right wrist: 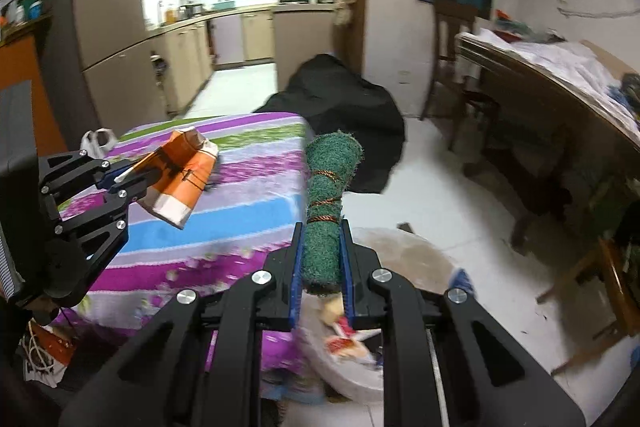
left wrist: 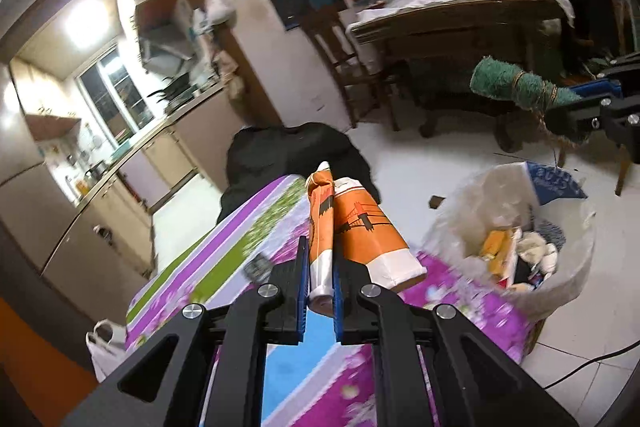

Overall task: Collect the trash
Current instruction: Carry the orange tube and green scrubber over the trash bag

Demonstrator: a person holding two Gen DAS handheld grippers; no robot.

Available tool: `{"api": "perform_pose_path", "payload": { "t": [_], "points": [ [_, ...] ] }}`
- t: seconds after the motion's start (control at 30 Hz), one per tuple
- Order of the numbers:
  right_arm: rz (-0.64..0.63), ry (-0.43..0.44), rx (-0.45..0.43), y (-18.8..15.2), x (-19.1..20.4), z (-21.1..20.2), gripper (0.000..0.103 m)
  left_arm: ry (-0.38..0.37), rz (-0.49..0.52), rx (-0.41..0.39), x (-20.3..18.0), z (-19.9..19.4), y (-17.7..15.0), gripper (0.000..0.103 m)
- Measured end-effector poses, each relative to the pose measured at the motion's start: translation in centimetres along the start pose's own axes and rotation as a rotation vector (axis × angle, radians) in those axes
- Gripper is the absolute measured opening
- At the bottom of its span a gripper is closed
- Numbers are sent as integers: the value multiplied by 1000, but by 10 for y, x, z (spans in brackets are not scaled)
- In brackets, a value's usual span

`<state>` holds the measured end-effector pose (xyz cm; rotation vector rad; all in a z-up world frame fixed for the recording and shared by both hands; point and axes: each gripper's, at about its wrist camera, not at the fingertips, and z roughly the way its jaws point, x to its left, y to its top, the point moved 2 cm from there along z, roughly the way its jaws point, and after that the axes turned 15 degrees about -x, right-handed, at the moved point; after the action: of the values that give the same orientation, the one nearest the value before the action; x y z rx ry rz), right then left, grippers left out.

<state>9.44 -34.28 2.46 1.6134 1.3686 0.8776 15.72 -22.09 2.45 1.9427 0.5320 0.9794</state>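
- Orange-and-white paper carton [left wrist: 352, 227] is pinched flat in my left gripper [left wrist: 320, 291], jaws nearly together on its white end, its long axis running straight out ahead of the fingers.
- Green scrubby roll [right wrist: 326, 211], tied round with brown twine, is clamped the same way in my right gripper [right wrist: 322, 267], standing forward out of the jaws along their line.
- Both loads hang over the near corner of the table with the purple striped cloth [right wrist: 240, 163]; neither touches the cloth as far as I can tell.
- Trash bin [left wrist: 516, 227], lined with a clear bag and already stuffed, sits on the floor just off that corner.
- From my left fingers the bin lies ahead and to the right, lower than the carton. From my right fingers its rim [right wrist: 400, 247] is pretty much right under the jaws, so I'd say the right hand is the nearer one.
- My guess for the next bit: green roll drops first, then I swing the carton right past the table edge and let it go over the opening.
- Pics are motion-blurred, so the small stuff in the bin is a mystery.
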Motion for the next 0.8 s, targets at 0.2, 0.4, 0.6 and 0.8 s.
{"api": "perform_pose_path", "payload": {
  "t": [0.2, 0.4, 0.6, 0.8],
  "points": [
    [7, -80, 30, -11, -41, -6, 14, -54, 58, -9, -52, 23, 23, 11],
    [10, -150, 89, -18, -71, -3, 14, -102, 92, -1, -93, 46, 38, 11],
    [14, -194, 167, -26, -95, 8, 14, -131, 126, 10, -125, 69, 49, 11],
    [-9, -208, 209, -35, -103, 16, 14, -158, 147, 35, -148, 93, 49, 11]
  ]
}}
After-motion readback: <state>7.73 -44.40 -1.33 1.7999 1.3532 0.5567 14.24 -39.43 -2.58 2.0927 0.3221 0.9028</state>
